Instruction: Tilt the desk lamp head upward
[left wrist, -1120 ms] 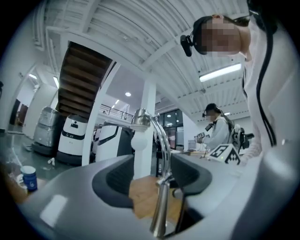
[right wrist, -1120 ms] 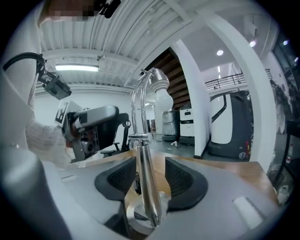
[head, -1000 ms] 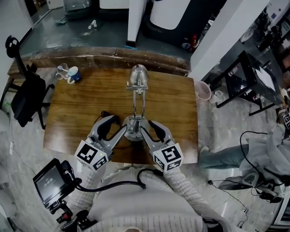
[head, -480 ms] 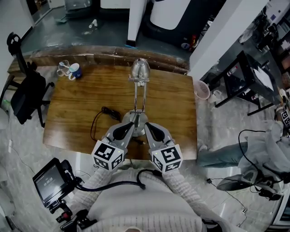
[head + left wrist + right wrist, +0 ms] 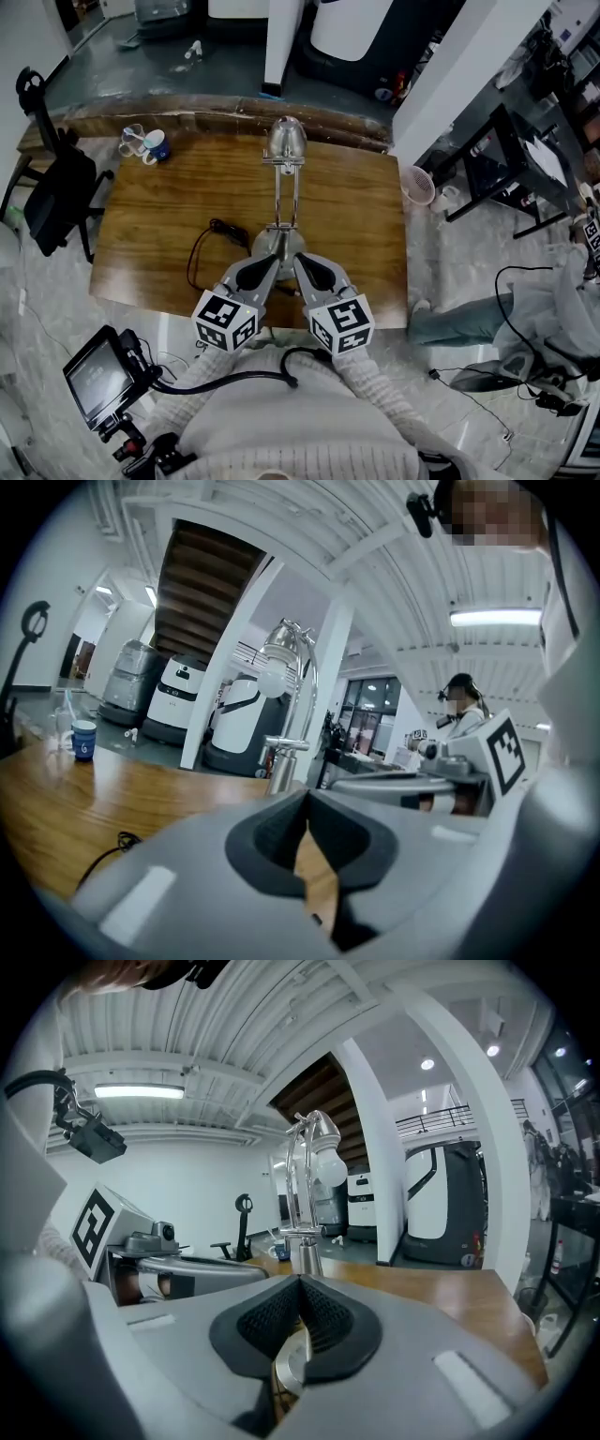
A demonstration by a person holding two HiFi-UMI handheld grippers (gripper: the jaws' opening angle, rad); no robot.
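Left tool (image 5: 268, 264) and right tool (image 5: 300, 264) were closed, empty, beside the lamp base (image 5: 275, 246); I judged it best to brace it and nudge the lamp head (image 5: 287, 139) up slowly.

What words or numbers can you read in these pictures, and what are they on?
No words or numbers are readable.
Black-and-white square marker cube on the left gripper: pattern only, no letters.
Matching marker cube on the right gripper: pattern only.
Small blue cup on the brown wooden table: pale print, too small.
Small dark screen: too blurred.
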